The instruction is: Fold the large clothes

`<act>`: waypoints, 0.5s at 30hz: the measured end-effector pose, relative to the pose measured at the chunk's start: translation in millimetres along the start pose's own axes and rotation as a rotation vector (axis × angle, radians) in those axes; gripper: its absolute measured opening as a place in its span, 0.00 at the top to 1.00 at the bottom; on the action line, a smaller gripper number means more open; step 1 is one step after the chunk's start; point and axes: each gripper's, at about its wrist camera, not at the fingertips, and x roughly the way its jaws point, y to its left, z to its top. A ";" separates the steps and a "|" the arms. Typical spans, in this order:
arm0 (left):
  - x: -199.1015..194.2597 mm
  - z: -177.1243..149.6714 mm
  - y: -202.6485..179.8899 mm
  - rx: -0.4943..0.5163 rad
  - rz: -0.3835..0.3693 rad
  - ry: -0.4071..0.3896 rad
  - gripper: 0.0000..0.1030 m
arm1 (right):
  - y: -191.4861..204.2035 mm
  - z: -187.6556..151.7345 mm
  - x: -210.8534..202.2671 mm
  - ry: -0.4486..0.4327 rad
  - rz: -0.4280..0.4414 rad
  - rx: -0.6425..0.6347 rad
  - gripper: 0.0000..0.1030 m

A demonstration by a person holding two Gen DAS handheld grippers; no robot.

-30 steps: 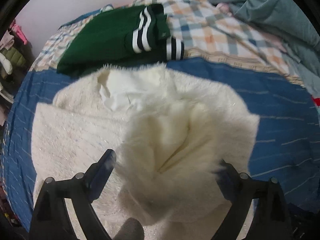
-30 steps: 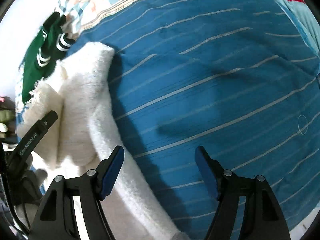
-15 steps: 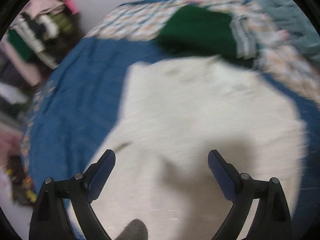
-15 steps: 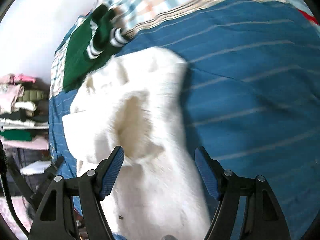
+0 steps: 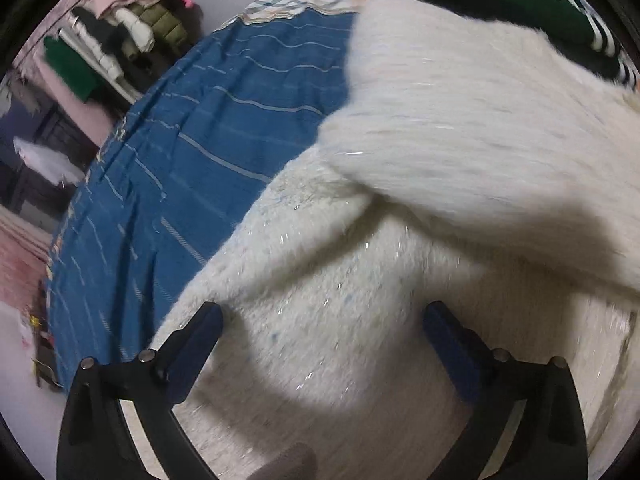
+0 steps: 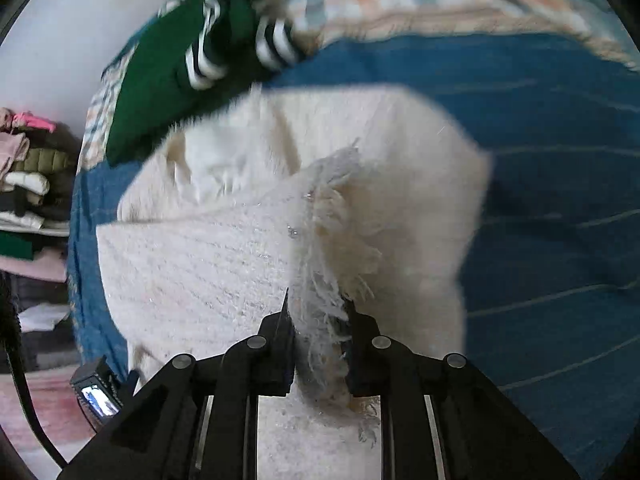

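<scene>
you are working one cream fuzzy sweater (image 6: pixel 224 264), which is lying on the blue striped bedspread (image 6: pixel 560 160) of the bed, partly folded with a thick flap doubled over its body. your right gripper (image 6: pixel 318 320) is clenching the fringed edge (image 6: pixel 332 240) of that sweater, jaws nearly closed on the tufts. your left gripper (image 5: pixel 320 336) is spread wide and grasping nothing, hanging just above the sweater's lower panel (image 5: pixel 320 300).

for a clean fold, judging from the lie of the fabric: be carrying the pinched edge across in one smooth arc, keeping it level so the flap is not bunching (the pile is thick and likely to drag on itself). be using the released left gripper to pin or smooth the lower panel while the right is travelling.

count: one cream sweater in work; one green garment with white stripes (image 6: pixel 172 64), lying beyond it on the bed; one stack of folded clothes (image 5: pixel 120 36) off the bed's side; two grippers.
</scene>
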 end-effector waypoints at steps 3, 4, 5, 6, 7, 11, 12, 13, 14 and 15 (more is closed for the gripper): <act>4.1 9.8 -0.4 0.011 -0.018 0.034 0.00 | -5.5 4.9 8.8 0.004 -0.118 -0.018 0.82; 3.6 14.3 -1.2 0.026 -0.024 0.059 0.00 | -9.9 6.7 26.8 0.066 -0.140 -0.029 0.81; 3.5 17.8 1.0 0.035 -0.033 0.080 0.00 | -14.5 6.3 35.9 0.103 -0.150 -0.028 0.79; 1.5 21.0 3.8 0.039 -0.044 0.104 0.00 | -18.5 8.1 40.6 0.136 -0.142 -0.013 0.79; -2.0 22.9 6.4 0.037 -0.050 0.120 0.00 | -19.3 10.3 34.0 0.141 -0.120 0.006 0.74; -32.7 22.9 21.2 0.053 -0.037 0.122 0.00 | -27.7 -1.1 -28.6 0.083 -0.088 0.026 0.64; -42.5 20.3 21.2 0.070 -0.023 0.125 0.00 | -29.8 -7.6 -38.1 0.082 -0.109 0.017 0.64; -48.8 18.4 20.6 0.078 -0.020 0.129 0.00 | -34.6 -18.4 -46.5 0.095 -0.153 0.005 0.64; -57.0 15.7 17.3 0.084 -0.037 0.131 0.00 | -38.6 -26.5 -47.7 0.116 -0.185 -0.010 0.64; -66.3 11.9 10.2 0.096 -0.051 0.131 0.00 | -41.9 -34.0 -44.7 0.143 -0.204 -0.030 0.64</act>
